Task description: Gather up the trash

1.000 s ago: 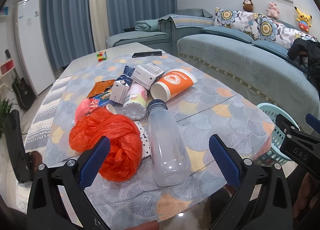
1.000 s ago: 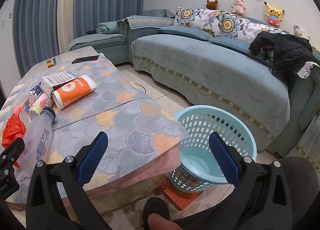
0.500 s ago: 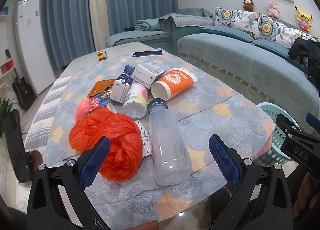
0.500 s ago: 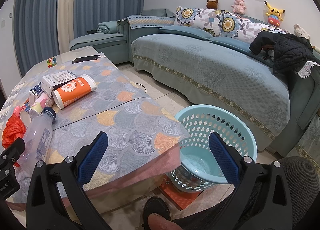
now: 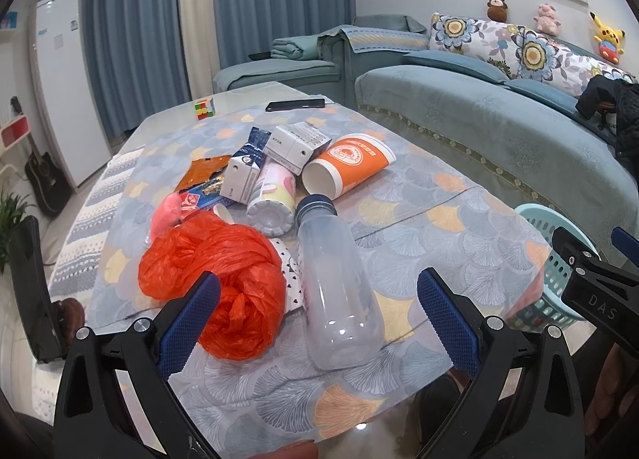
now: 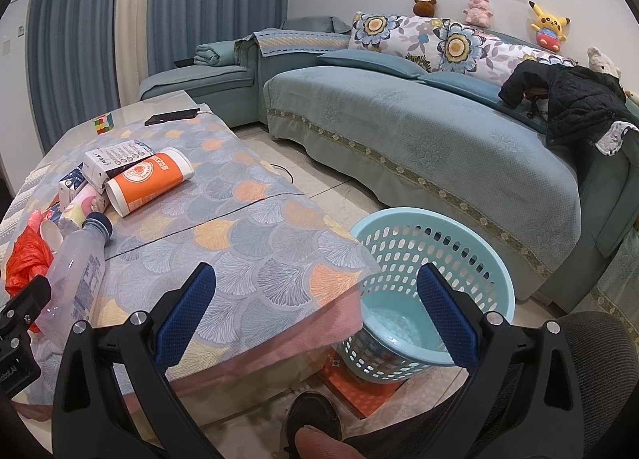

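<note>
Several trash items are seen on the worktop [image 5: 439, 227] from the left wrist: clear bottle [image 5: 335, 291] lying nearest, orange bag [image 5: 223, 279] touching it. Left gripper [image 5: 317, 323] fingers spread wide, empty. Bottle judged light, smooth, crushable; mid-body is best taken. Bag soft, anywhere.

From the right wrist, the right gripper [image 6: 315, 317] is open, empty, above the worktop edge beside the basket [image 6: 431, 227].
</note>
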Available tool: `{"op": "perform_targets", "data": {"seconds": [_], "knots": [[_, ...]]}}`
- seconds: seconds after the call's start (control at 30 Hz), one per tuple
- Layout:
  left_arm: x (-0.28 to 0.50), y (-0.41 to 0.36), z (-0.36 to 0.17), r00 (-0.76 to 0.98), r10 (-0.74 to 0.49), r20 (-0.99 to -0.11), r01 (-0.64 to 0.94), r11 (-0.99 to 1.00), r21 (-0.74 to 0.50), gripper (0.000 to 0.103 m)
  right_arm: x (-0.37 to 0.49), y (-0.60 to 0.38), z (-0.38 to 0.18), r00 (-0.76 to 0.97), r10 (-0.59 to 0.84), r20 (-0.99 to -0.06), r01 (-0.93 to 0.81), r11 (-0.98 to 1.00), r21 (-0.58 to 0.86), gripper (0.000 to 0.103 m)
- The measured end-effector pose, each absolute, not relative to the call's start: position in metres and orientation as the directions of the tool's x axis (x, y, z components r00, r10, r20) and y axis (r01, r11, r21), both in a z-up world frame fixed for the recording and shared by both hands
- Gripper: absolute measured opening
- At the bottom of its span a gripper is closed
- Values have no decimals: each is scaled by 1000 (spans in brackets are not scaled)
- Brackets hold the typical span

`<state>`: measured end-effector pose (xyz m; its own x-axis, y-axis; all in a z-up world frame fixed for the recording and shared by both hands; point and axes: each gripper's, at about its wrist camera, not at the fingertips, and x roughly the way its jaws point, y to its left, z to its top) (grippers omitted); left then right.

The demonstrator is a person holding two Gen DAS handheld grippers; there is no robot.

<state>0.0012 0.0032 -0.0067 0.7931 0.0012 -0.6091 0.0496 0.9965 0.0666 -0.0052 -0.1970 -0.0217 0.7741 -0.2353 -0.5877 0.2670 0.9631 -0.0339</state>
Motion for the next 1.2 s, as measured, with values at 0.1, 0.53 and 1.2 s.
{"op": "perform_targets", "data": {"seconds": [0.1, 0.53, 1.2], "knots": [[0, 3, -8, 792, 2, -611, 49, 997, 67, 95, -5, -197, -22, 774, -235, -588, 267, 963, -34, 96], [1, 0, -13, 779, 0, -627, 58, 996, 72, 95, -6, -193, -23, 774, -233, -588, 265, 964, -32, 96], [-1, -5, -12, 772, -4, -635, 66, 995, 74, 95, -5, -191, -24, 770, -223, -597, 255, 966, -32, 96]]}}
